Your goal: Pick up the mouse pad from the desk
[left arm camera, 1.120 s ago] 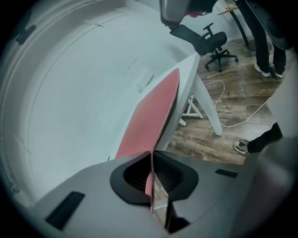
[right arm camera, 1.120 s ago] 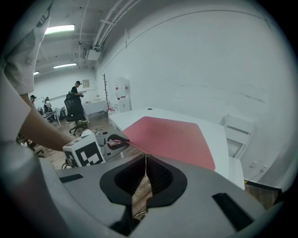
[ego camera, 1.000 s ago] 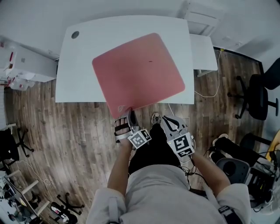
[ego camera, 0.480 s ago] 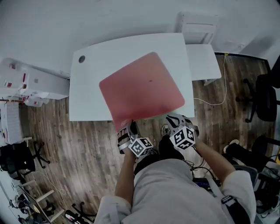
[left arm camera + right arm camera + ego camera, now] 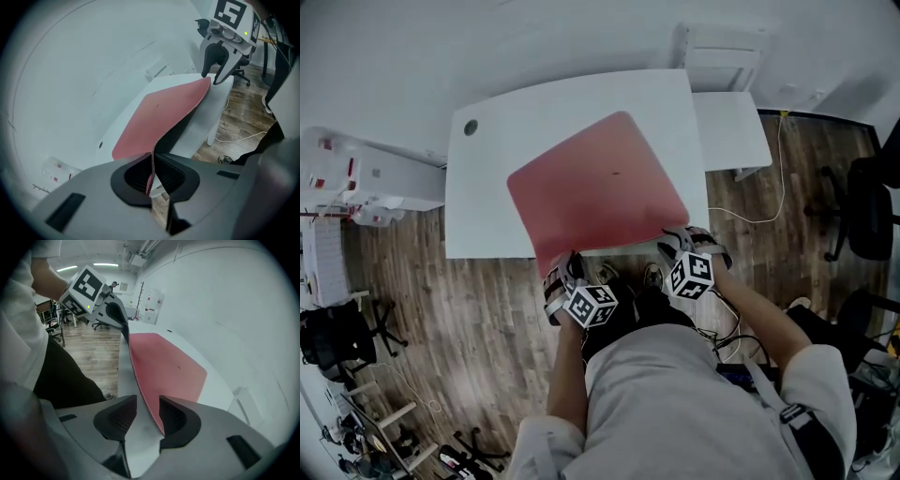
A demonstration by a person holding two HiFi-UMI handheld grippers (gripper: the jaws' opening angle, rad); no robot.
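Observation:
A large red mouse pad (image 5: 595,192) lies askew on the white desk (image 5: 487,202), its near edge hanging over the front. My left gripper (image 5: 565,269) is shut on the pad's near left corner, and the stitched edge (image 5: 151,164) runs between its closed jaws. My right gripper (image 5: 676,243) is at the near right corner. Its jaws have just been opening and stand apart, with the pad's edge (image 5: 146,401) between them, close to the right-hand pad. Across the pad, each gripper view shows the other gripper: the right one (image 5: 217,77) and the left one (image 5: 123,329).
A cable hole (image 5: 470,126) is in the desk's far left corner. A low white side table (image 5: 731,122) adjoins the desk on the right, with a cable (image 5: 759,217) on the wood floor. Office chairs (image 5: 872,202) stand at right, a white cart (image 5: 356,178) at left.
My right gripper has come forward from beside the person's legs to the pad's near right corner and opened around its edge. The left gripper has kept its hold and shifted a little.

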